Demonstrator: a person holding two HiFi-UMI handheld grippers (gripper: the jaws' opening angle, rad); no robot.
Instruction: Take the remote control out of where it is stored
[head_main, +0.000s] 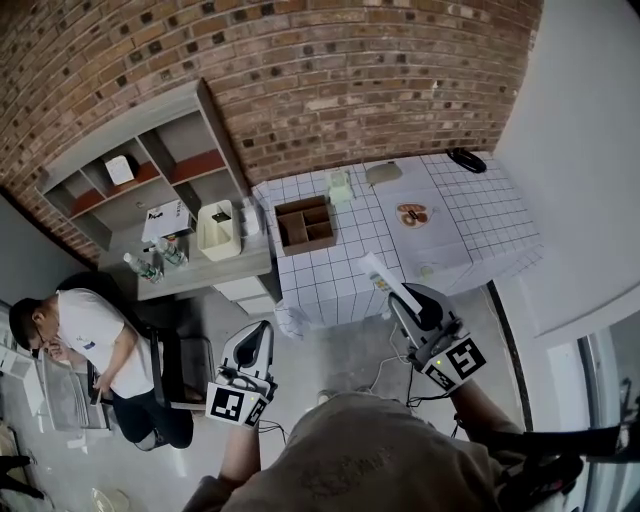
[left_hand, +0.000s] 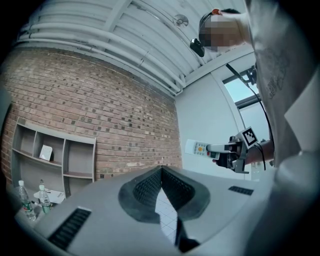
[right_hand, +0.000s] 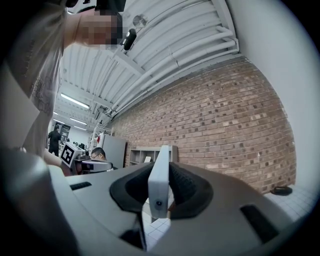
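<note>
A white remote control (head_main: 381, 273) sticks up and forward out of my right gripper (head_main: 402, 302), held in the air in front of the white tiled table (head_main: 340, 275). In the right gripper view the remote (right_hand: 159, 184) stands edge-on between the black pads, which press on both its sides. The left gripper view shows the remote (left_hand: 196, 148) and the right gripper (left_hand: 220, 148) off to its right. My left gripper (head_main: 258, 340) hangs lower left over the floor, its jaws together and holding nothing. A wooden organizer box (head_main: 305, 222) sits on the table.
On the table also lie a small green item (head_main: 340, 187), a round dish (head_main: 412, 215) and a black object (head_main: 466, 159) at its far corner. A grey shelf unit (head_main: 150, 170) and low desk stand left. A person (head_main: 95, 345) sits at the left.
</note>
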